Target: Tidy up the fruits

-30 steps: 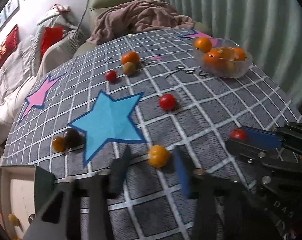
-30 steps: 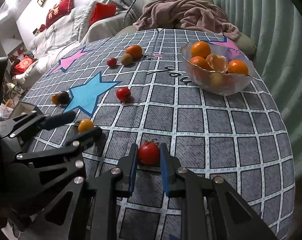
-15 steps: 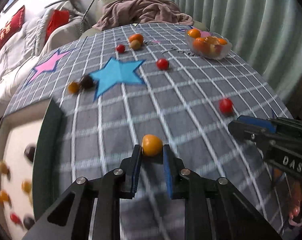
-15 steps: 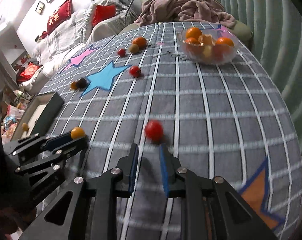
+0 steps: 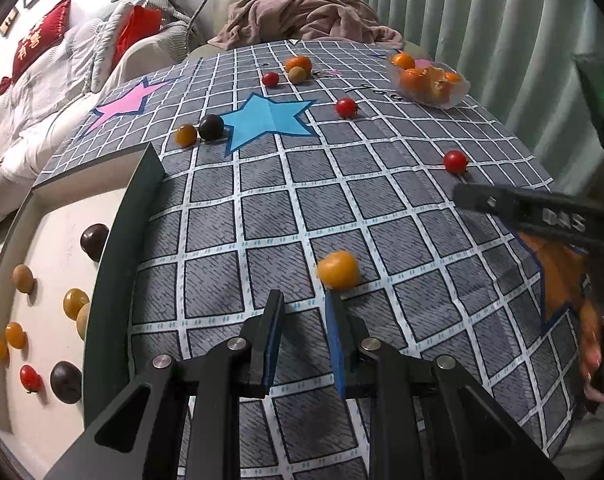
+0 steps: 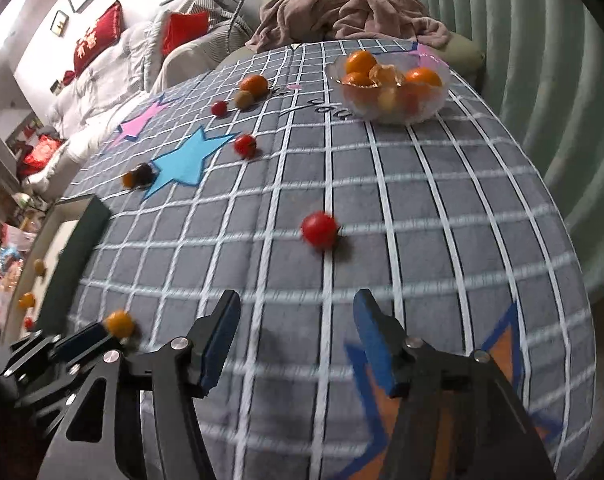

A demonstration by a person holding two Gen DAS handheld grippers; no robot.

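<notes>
My left gripper is open and empty; a small orange fruit lies on the cloth just past its right fingertip, blurred. It also shows in the right wrist view by the left gripper's fingers. My right gripper is wide open and empty, drawn back from a red tomato that lies on the cloth ahead of it. The same tomato shows in the left wrist view. A dark-rimmed tray at the left holds several small fruits.
A glass bowl of oranges stands at the far right of the table. More fruits lie loose: a red tomato, a dark fruit with an orange one, and three near the far edge. A sofa is behind.
The left gripper closed on the orange fruit, drew back, and has now opened; the fruit lies free. The right gripper let go of the red tomato, pulled back and opened wide.
</notes>
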